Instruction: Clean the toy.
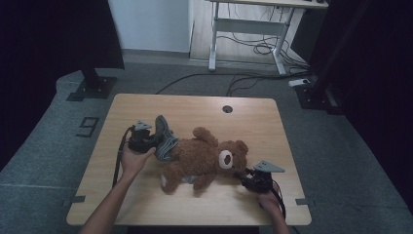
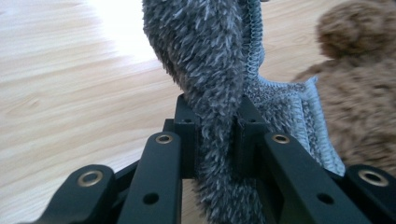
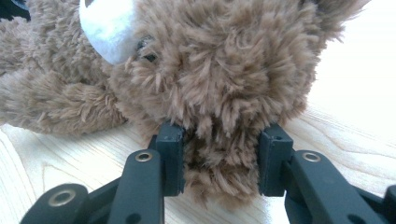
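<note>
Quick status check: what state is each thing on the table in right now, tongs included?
Teddy bear: lying on the table, head toward the right tongs.
Grey fuzzy garment: partly on the bear's legs, one end pulled away.
Left tongs: shut on the grey fuzzy garment.
Right tongs: shut on the teddy bear, at its head.

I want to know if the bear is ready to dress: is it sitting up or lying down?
Lying down: the teddy bear lies flat on the table, head toward the right gripper.
</note>
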`<state>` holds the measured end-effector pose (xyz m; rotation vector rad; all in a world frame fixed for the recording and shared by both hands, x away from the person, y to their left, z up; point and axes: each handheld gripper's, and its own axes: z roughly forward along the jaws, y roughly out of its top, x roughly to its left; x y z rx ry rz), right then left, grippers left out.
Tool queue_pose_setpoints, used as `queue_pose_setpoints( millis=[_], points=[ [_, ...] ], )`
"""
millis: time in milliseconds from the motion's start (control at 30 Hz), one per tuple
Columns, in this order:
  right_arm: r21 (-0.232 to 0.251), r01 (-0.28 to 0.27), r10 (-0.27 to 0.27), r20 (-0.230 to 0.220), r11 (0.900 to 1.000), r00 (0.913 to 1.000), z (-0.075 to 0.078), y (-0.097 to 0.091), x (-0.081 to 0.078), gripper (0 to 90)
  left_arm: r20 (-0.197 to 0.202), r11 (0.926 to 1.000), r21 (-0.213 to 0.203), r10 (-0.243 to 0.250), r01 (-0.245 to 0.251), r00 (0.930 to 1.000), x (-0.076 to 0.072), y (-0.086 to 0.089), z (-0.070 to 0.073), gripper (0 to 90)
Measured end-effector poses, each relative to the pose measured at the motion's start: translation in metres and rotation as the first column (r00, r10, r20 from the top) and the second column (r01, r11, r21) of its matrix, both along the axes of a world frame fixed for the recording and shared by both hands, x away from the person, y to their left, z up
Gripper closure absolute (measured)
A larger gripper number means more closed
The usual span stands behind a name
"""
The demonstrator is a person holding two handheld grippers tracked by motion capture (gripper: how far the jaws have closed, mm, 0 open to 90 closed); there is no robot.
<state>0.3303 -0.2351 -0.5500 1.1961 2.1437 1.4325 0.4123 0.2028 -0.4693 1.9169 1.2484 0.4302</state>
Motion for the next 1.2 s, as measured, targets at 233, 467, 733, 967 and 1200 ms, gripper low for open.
queue_pose_setpoints(
  millis=[233,467,733,967,1200],
  points=[
    [0.002,0.001,-0.001,-0.004,1.0,1.0,0.0,0.0,0.0,60.8,-0.012,0.9989,-0.044,0.013,-0.013,0.9998,-0.006,0.02,-0.006,75.7],
    [0.004,0.001,-0.001,-0.007,1.0,1.0,0.0,0.0,0.0,60.7,0.096,0.9823,-0.158,-0.086,0.101,0.9917,-0.029,0.006,0.024,75.8],
    [0.005,0.002,-0.002,-0.008,1.0,1.0,0.0,0.0,0.0,60.7,0.116,0.9719,-0.081,-0.211,0.221,0.9706,-0.043,-0.033,0.022,75.9],
    [0.008,0.0,0.0,-0.009,1.0,1.0,0.0,-0.001,0.0,60.7,0.016,0.9809,0.005,-0.195,0.195,0.9807,-0.032,-0.042,-0.016,76.0],
    [0.01,0.0,0.001,-0.008,1.0,1.0,0.0,0.0,0.0,60.7,-0.031,0.9796,0.104,-0.169,0.171,0.9851,-0.029,-0.04,-0.028,75.9]
  ],
)
